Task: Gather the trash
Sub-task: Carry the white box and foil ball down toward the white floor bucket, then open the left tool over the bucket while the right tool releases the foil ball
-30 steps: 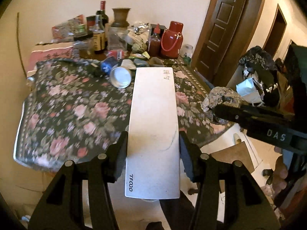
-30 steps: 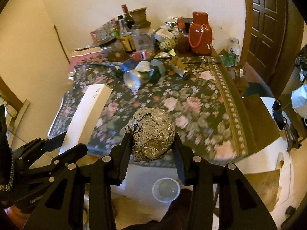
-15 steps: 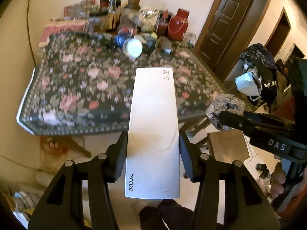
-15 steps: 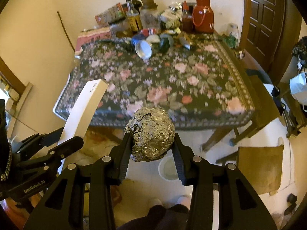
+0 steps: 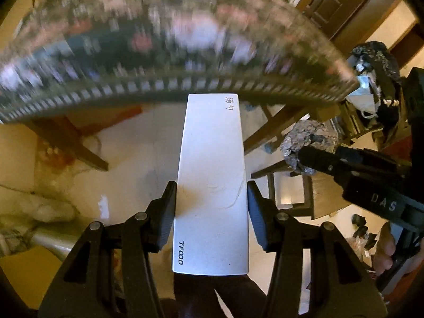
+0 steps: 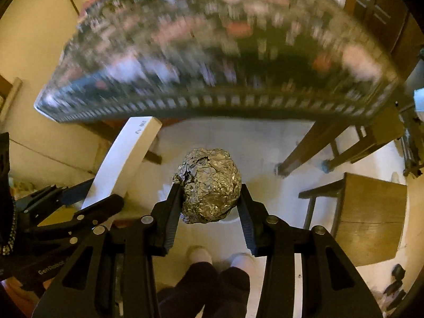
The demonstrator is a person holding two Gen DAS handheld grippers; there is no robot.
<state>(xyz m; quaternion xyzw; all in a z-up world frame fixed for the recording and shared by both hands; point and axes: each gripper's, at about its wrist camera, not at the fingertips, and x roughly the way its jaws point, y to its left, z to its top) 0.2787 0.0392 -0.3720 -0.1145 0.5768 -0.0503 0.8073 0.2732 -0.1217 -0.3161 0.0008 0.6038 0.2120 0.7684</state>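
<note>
The crumpled foil ball point(image 6: 209, 185) sits clamped between the right gripper point(image 6: 210, 206)'s fingers, above pale floor, the floral-clothed table point(image 6: 212, 100) at twelve o'clock. At nine o'clock, the left gripper point(image 5: 211, 212) pinches a long white TFOOD box point(image 5: 212, 180) by its sides.

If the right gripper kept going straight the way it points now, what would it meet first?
The right gripper, shut on the foil ball, points steeply down at the pale floor in front of the table. A whitish round rim just under the ball may come first; depth is unclear.
</note>
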